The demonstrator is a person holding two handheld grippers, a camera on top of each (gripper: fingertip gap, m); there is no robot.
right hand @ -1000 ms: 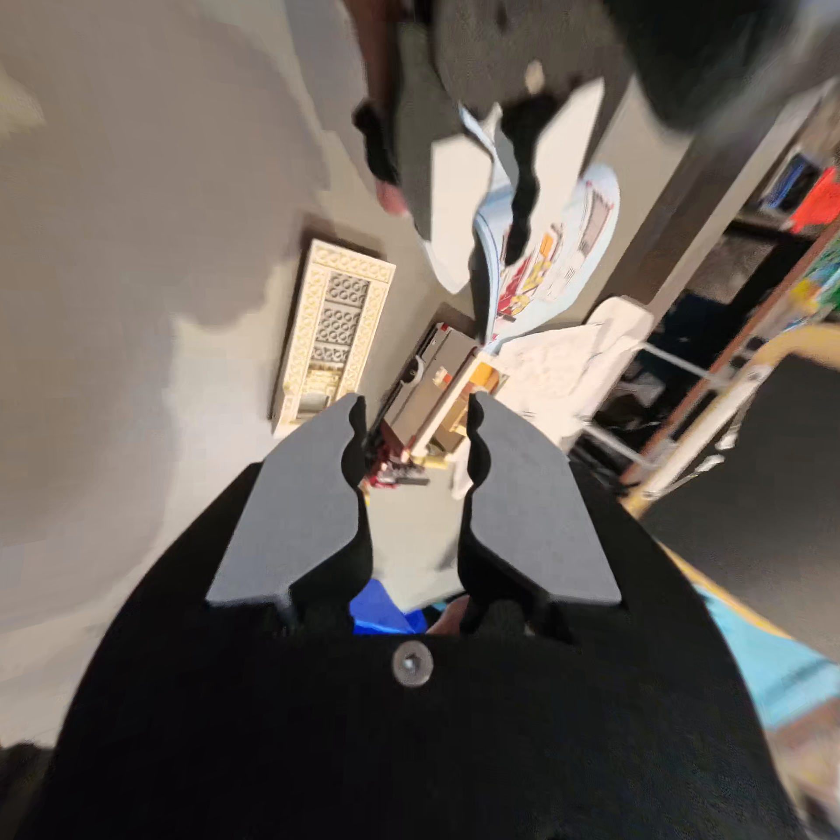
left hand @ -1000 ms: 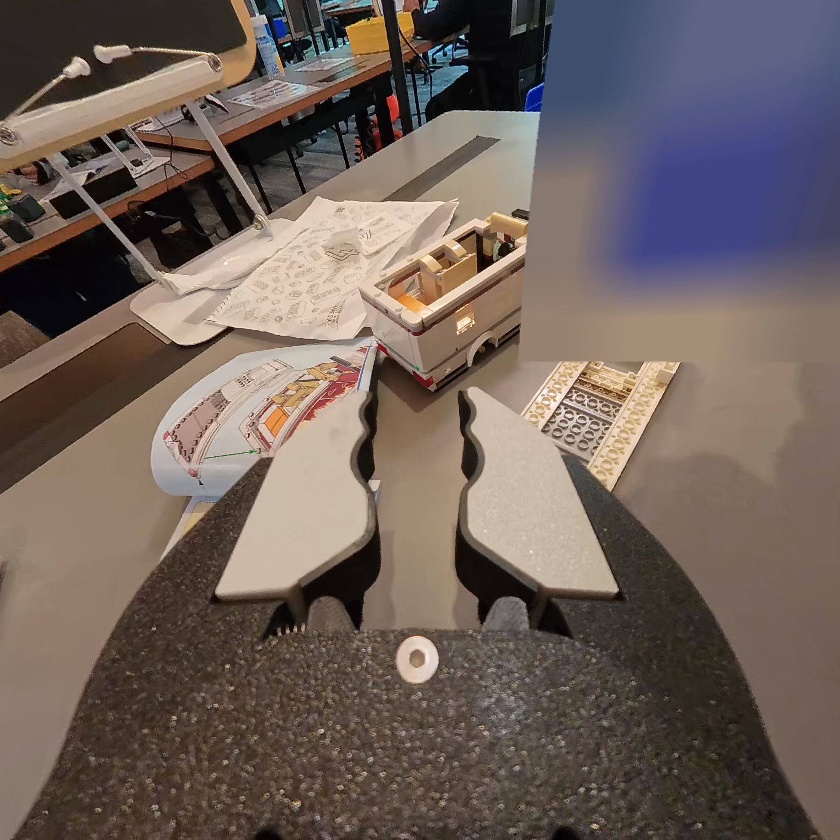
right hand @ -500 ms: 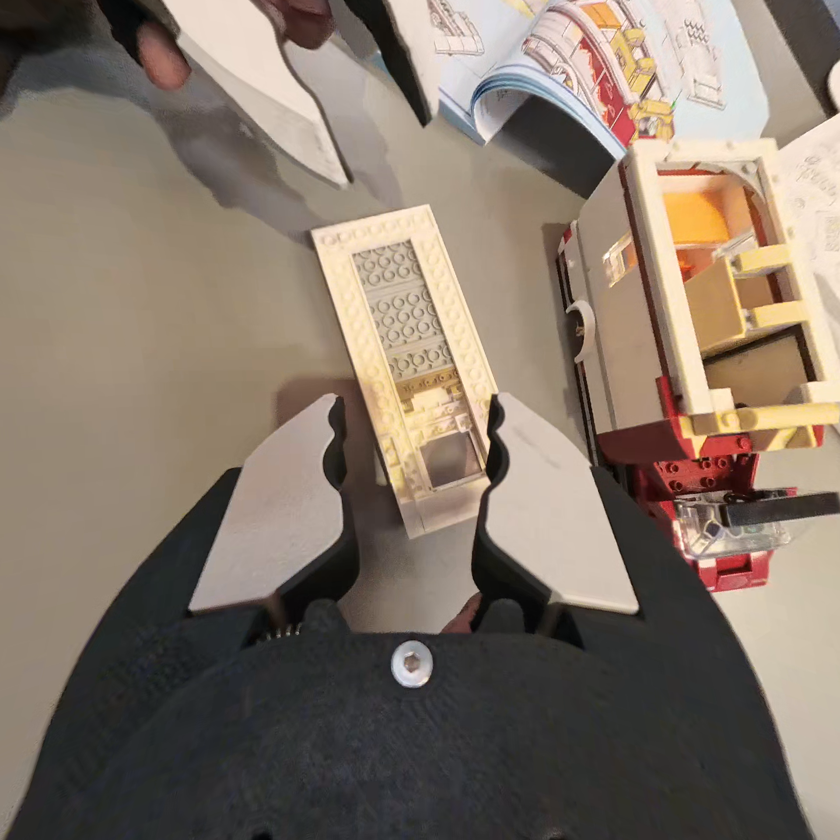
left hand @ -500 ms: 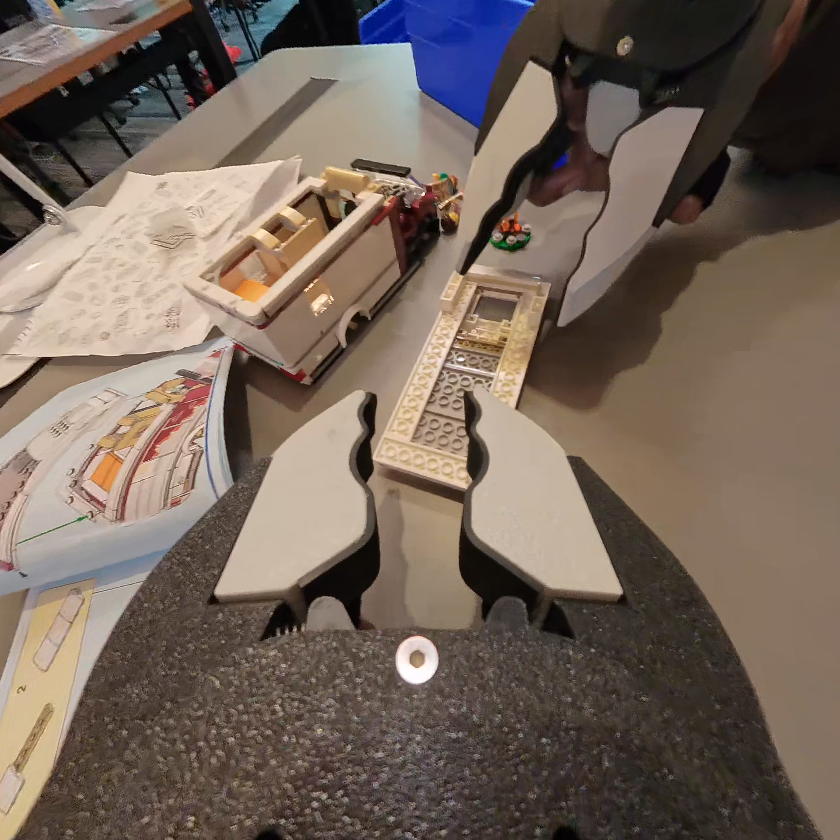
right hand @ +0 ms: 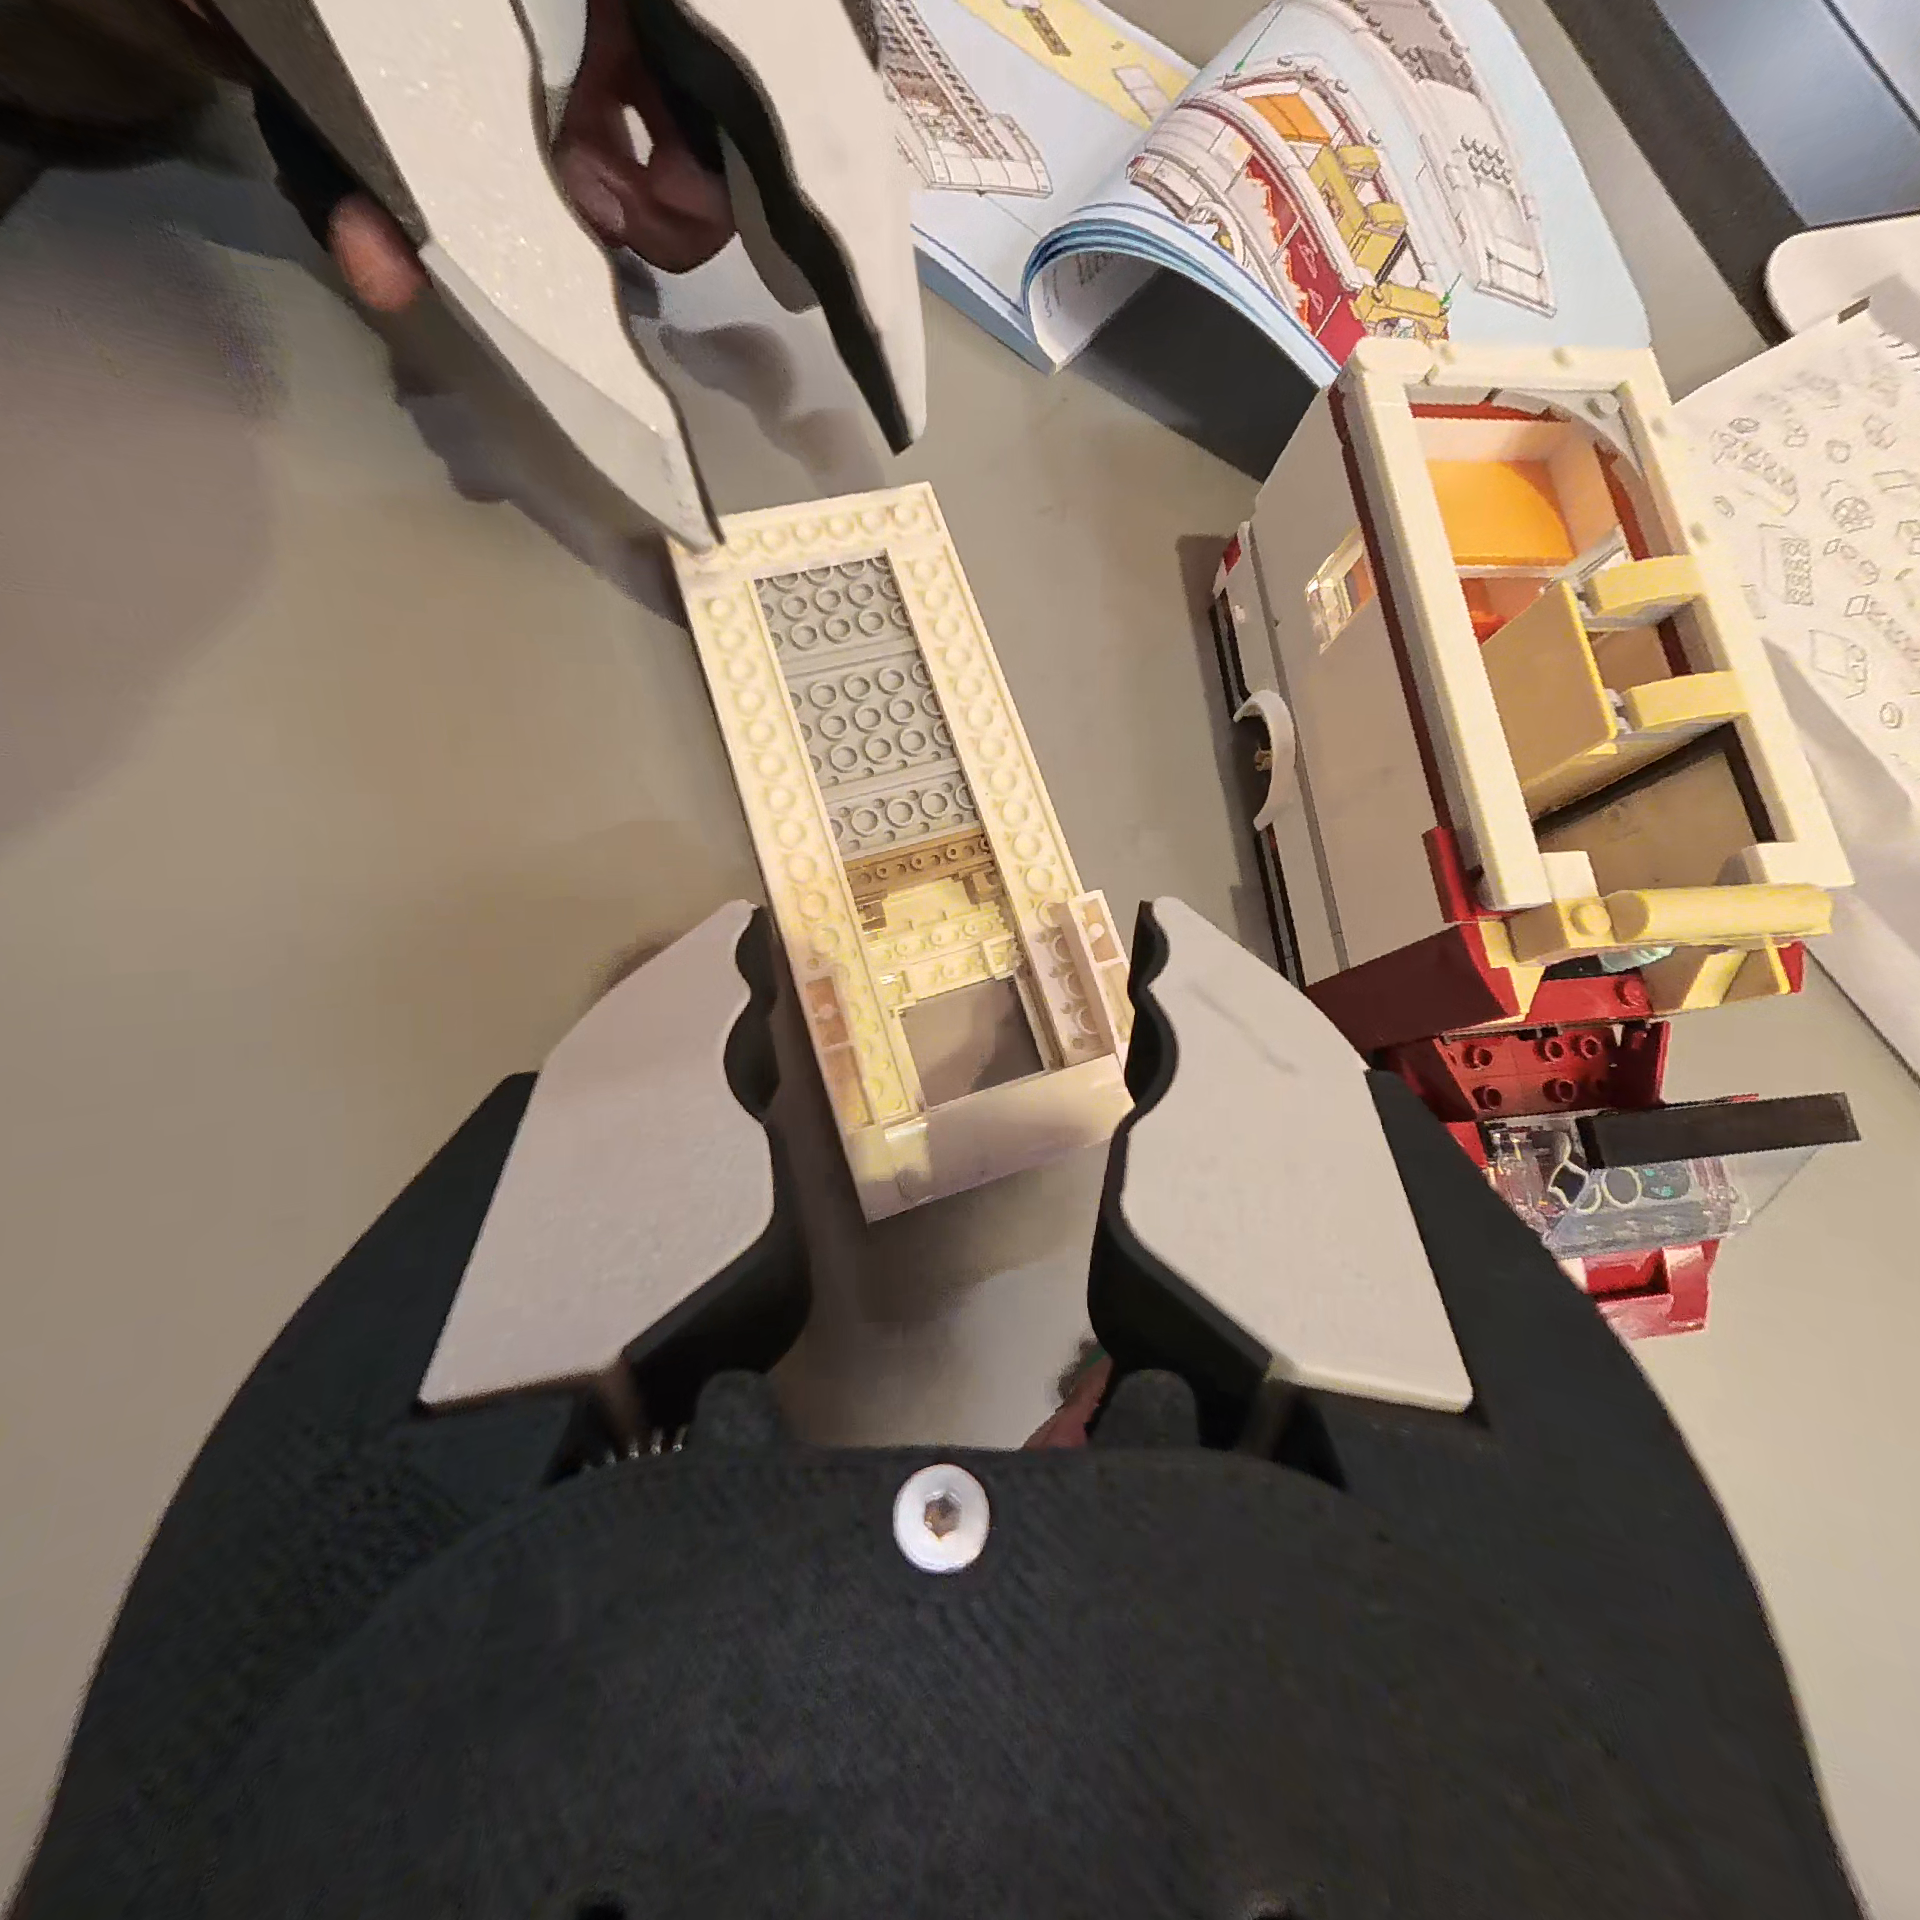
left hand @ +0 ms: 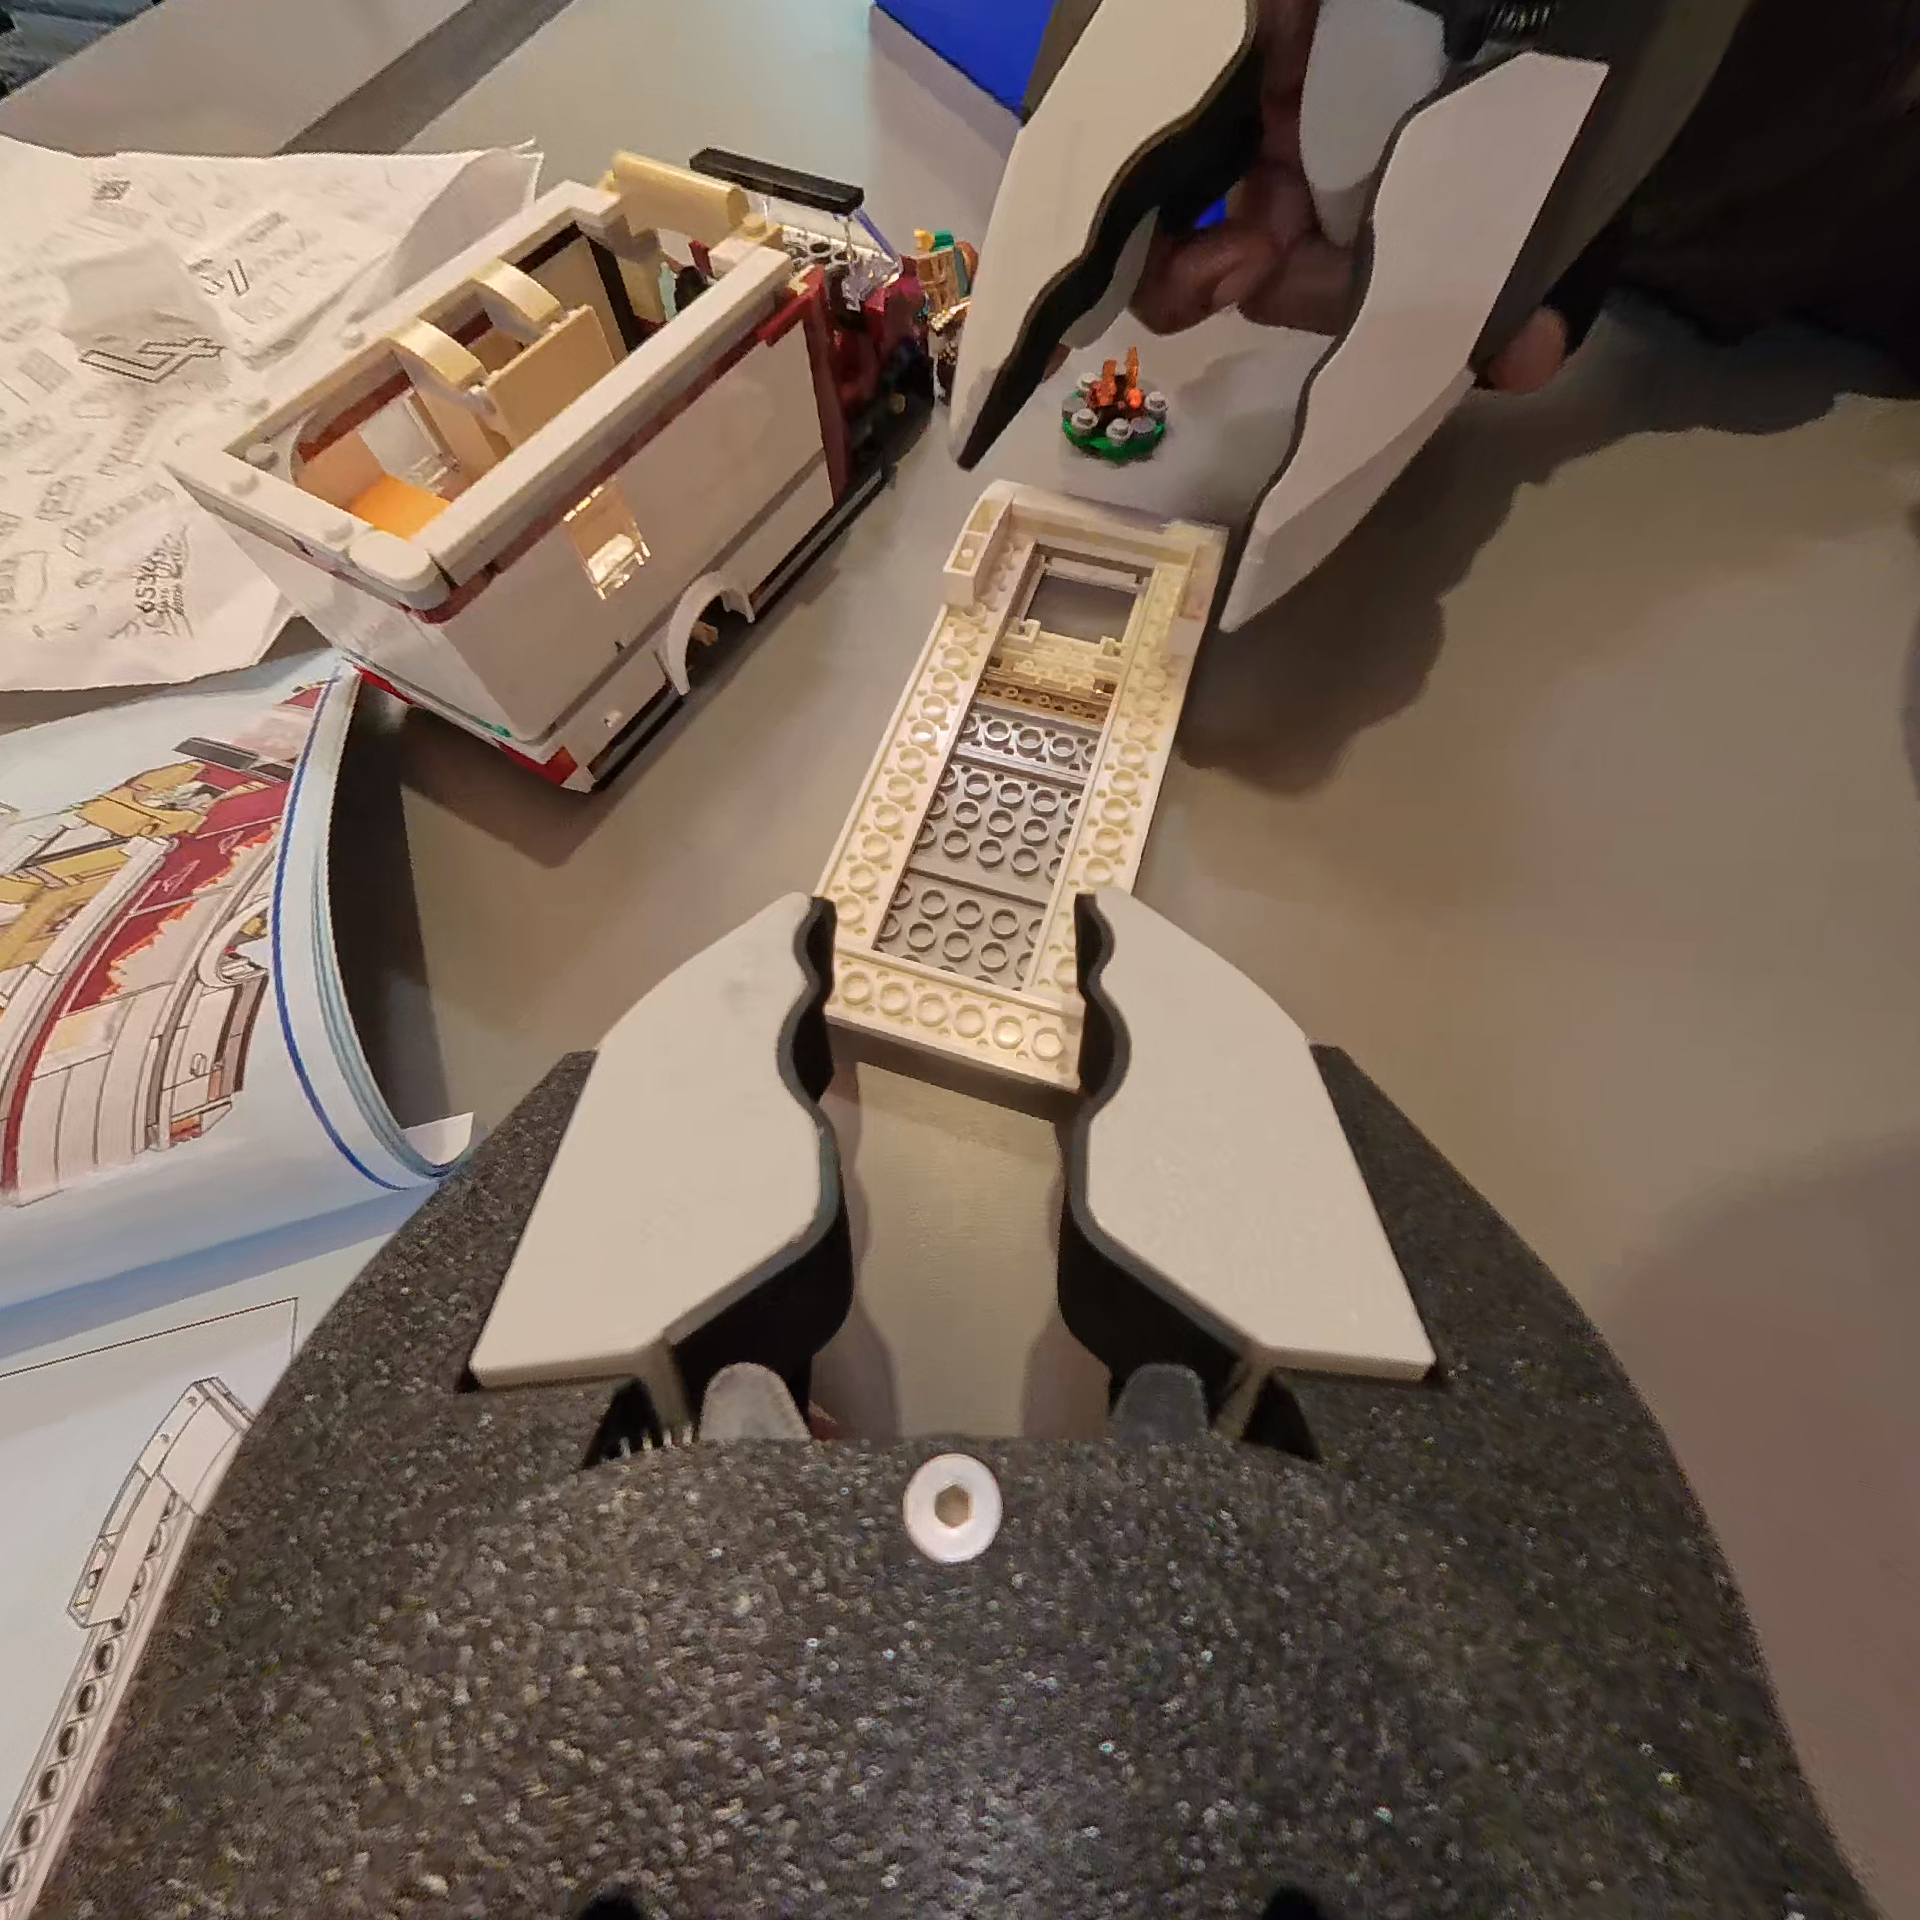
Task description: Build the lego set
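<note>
Cream brick roof panel (left hand: 1013, 810) lay flat on grey surface (left hand: 1507, 935); left tool (left hand: 951, 971) and right tool (right hand: 951, 971) straddled opposite ends, jaws apart, not gripping.

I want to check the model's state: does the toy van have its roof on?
No. The toy van is open on top, with its orange and tan inside showing, and the long cream panel lies flat beside it on the table.
</note>
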